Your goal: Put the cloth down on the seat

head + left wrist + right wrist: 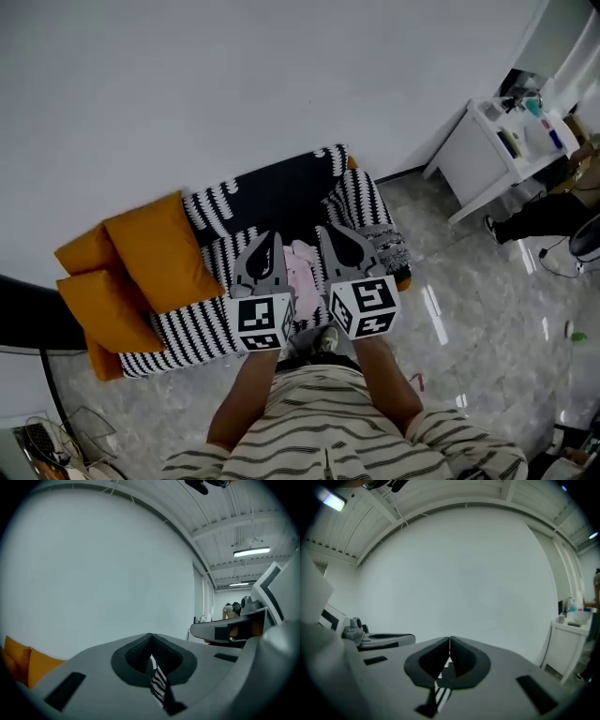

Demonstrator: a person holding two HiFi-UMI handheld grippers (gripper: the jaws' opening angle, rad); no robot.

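My left gripper point(152, 651) is clenched on a fold of the black-and-white cloth point(272, 192), and my right gripper point(450, 645) pinches another fold of it in the same way; in both gripper views a striped strip sits squeezed between the pads, with bare wall beyond. In the head view the cloth lies spread over the seat point(101, 362), with orange cushions point(155, 248) piled at one end; its near edge is lifted in my two grippers, which hang side by side above the front of the seat. Something pale pink point(302, 267) shows between them; I cannot tell what it is. I judge the laying-down not yet done; to do it well I should bring both grippers down together and level, so the edge lies straight and does not bunch; I should let go only once the fabric rests on the seat, then draw back without snagging it.
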